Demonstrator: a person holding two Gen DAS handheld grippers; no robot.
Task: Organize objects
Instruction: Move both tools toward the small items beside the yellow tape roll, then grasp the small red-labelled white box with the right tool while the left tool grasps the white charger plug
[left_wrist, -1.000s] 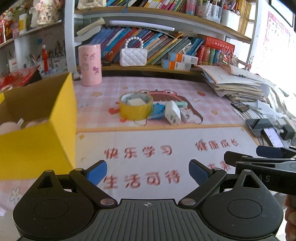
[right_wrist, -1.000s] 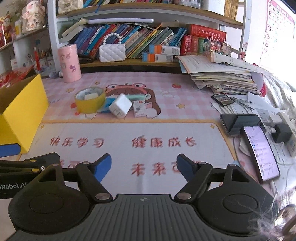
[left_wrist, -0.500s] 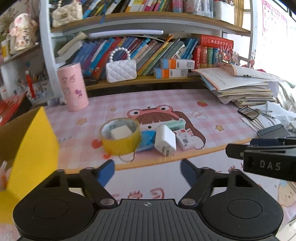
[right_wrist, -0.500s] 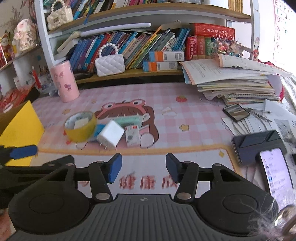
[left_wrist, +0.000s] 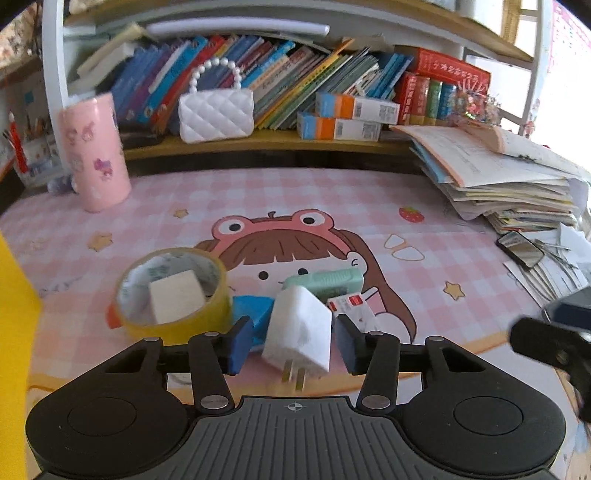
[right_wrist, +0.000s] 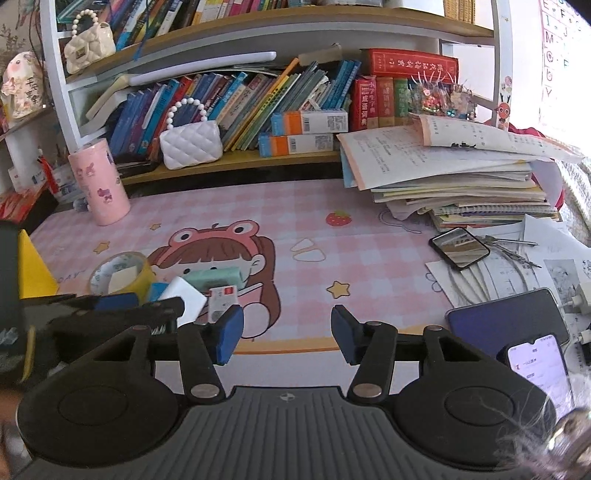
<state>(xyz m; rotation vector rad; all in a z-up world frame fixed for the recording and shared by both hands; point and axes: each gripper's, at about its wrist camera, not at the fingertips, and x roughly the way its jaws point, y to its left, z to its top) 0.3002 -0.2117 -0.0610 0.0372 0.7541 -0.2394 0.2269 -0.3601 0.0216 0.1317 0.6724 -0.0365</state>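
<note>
One yellow box (left_wrist: 14, 332) far left, contents hidden. One tape roll (left_wrist: 173, 295) ringing one white block (left_wrist: 177, 301). One white charger (left_wrist: 299, 332) between closing left gripper (left_wrist: 291, 341) pads, gaps showing, untouched. Right gripper (right_wrist: 286, 334) part open, empty.

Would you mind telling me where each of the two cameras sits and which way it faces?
Left wrist: on the left gripper, facing the shelves, white charger between its open jaws; right gripper at the right edge.
Right wrist: on the right gripper, same direction, jaws open and empty; left gripper at the left.
Shared: yellow tape roll, pink cup.
</note>
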